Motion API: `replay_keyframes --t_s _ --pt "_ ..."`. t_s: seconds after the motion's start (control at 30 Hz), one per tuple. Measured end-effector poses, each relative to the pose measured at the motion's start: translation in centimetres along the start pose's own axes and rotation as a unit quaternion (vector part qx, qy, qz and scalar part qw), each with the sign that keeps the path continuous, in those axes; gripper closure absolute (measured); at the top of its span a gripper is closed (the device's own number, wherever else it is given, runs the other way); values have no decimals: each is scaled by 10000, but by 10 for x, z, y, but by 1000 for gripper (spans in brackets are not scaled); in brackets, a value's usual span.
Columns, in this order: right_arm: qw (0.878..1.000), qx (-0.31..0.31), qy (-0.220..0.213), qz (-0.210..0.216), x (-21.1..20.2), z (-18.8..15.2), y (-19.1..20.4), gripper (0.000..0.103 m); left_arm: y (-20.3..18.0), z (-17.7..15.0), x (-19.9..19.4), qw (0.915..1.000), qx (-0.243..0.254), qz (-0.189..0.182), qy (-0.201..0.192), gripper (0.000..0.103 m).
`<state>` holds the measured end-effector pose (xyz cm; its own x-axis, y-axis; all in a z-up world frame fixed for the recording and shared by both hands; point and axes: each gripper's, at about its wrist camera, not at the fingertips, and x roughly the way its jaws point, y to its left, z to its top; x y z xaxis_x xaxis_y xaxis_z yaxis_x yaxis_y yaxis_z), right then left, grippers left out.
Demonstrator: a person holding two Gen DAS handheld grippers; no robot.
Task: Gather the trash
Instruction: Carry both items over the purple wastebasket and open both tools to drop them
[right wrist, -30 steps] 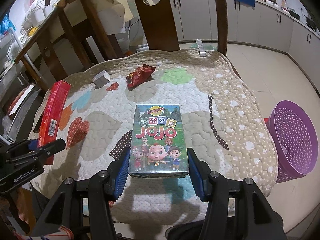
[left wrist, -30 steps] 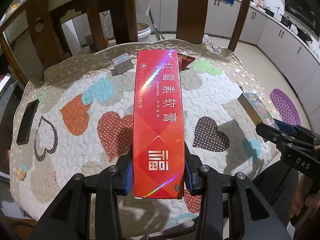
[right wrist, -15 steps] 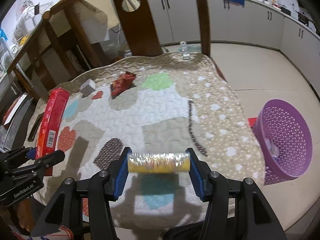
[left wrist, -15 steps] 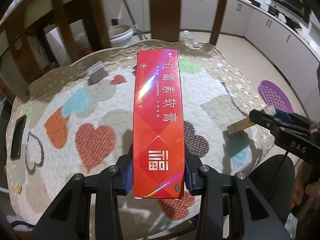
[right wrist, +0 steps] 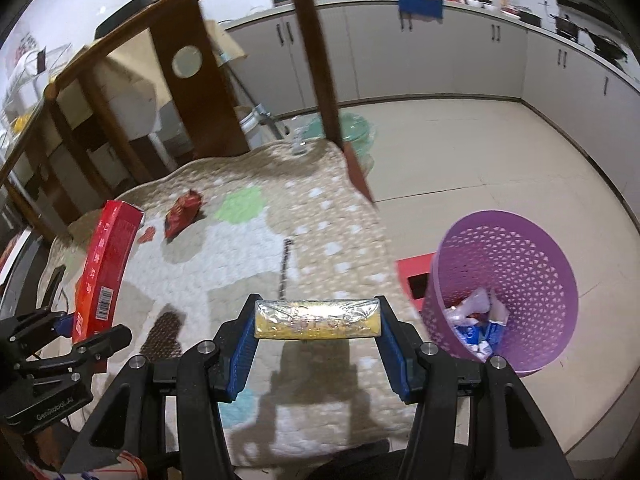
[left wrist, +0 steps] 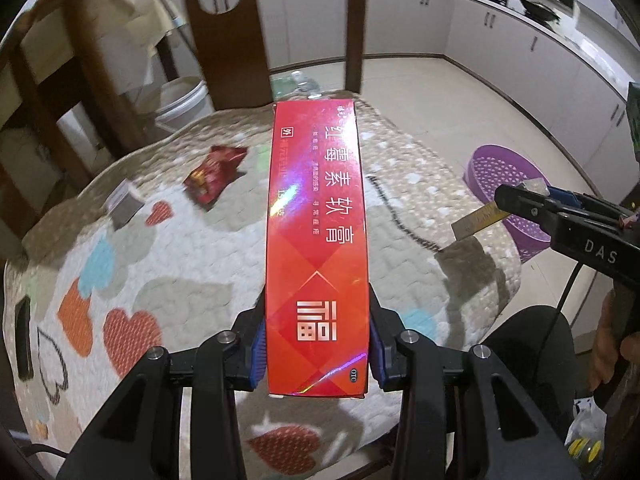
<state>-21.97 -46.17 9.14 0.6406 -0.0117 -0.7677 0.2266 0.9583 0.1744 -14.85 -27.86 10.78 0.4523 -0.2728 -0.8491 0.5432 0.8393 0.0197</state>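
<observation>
Left wrist view: we have our left gripper (left wrist: 316, 344) clenched on the long red box (left wrist: 316, 240), carried above the quilted worktop (left wrist: 180, 280); a red snack wrapper (left wrist: 212, 172) and a small grey box (left wrist: 124, 204) lie uncollected behind it. Right wrist view: our right gripper (right wrist: 318, 332) grips a yellow-edged carton (right wrist: 316, 319) end-on, near the purple basket (right wrist: 516, 280) on the floor, already holding trash. Next, we judge, both boxes must travel past the worktop edge and drop in, the right one first.

Left gripper (left wrist: 316, 344) clamps long red box (left wrist: 316, 248) above quilted cover (left wrist: 192, 264).
Red wrapper (left wrist: 214, 172), purple basket (left wrist: 508, 196) beyond.
</observation>
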Motion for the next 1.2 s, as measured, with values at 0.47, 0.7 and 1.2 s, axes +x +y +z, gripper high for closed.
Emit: replay_keyframes --t_s 0.47,0.7,1.2 --pt "9964 736 -230 -351 -12 8 -83 44 -73 42 28 9970 698 -348 23 65" --pt "9915 1069 -271 -684 -9 12 -133 44 -124 69 50 9925 1021 -669 101 64" --pt "9818 1617 -149 -986 8 5 -206 43 -215 121 98 9797 1318 -1482 280 56"
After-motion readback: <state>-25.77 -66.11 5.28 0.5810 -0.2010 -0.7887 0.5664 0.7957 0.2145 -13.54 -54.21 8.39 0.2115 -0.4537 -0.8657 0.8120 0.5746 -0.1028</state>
